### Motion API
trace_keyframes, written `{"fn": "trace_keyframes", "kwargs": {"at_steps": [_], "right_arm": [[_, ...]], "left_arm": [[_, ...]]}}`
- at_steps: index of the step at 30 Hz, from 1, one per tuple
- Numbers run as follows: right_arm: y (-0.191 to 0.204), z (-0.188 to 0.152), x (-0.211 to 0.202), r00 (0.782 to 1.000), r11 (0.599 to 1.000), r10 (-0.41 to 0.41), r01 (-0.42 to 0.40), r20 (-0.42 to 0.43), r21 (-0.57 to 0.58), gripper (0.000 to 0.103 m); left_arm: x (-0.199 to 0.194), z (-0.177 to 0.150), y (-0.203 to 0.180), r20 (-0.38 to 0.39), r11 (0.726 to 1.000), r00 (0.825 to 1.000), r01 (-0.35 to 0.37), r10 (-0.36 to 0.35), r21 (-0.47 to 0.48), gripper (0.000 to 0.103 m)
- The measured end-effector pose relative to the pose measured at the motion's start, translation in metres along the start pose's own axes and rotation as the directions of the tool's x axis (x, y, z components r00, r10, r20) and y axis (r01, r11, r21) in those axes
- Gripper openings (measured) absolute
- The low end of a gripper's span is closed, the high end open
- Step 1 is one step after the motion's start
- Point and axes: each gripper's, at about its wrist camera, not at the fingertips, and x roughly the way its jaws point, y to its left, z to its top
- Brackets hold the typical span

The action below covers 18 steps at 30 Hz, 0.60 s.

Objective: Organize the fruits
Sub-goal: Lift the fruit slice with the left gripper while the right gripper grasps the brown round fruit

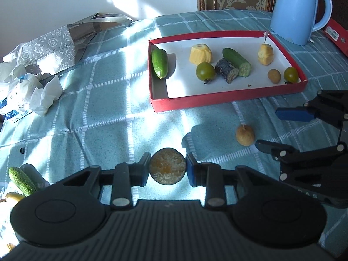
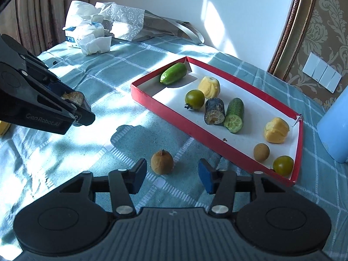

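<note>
Left gripper (image 1: 167, 169) clenched on dark-skinned round cut fruit piece with orange flesh (image 1: 167, 168), held above checked teal bed cover (image 1: 97, 108), near red-walled white-floored cardboard tray (image 1: 228, 103); likely next: carry into tray. Right gripper (image 2: 173, 177) released, brown round longan (image 2: 162, 162) just ahead between fingers; needs closing

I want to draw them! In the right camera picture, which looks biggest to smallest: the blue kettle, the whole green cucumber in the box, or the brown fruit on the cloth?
1. blue kettle, though mostly cut off
2. whole cucumber
3. brown fruit, enlarged by nearness
</note>
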Motion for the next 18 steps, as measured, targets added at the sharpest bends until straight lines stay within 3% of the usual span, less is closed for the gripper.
{"fn": "trace_keyframes", "kwargs": {"at_steps": [6, 9, 14, 18], "right_arm": [[0.000, 0.004, 0.028, 0.998, 1.000, 0.020, -0.020, -0.052, 0.013, 0.047], [0.001, 0.004, 0.034, 0.997, 0.999, 0.034, -0.034, -0.071, 0.011, 0.038], [0.003, 0.006, 0.041, 0.994, 0.999, 0.054, -0.054, -0.092, 0.005, 0.037], [0.006, 0.007, 0.043, 0.993, 0.998, 0.061, -0.062, -0.099, -0.008, 0.028]], "left_arm": [[-0.003, 0.001, 0.010, 0.005, 1.000, 1.000, -0.008, 0.008, -0.013, 0.030], [-0.001, -0.001, 0.012, 0.002, 1.000, 1.000, -0.010, 0.010, -0.013, 0.030], [0.000, -0.002, 0.015, -0.002, 1.000, 1.000, -0.010, 0.010, -0.016, 0.030], [0.000, -0.002, 0.015, -0.003, 1.000, 1.000, -0.010, 0.010, -0.015, 0.030]]}}
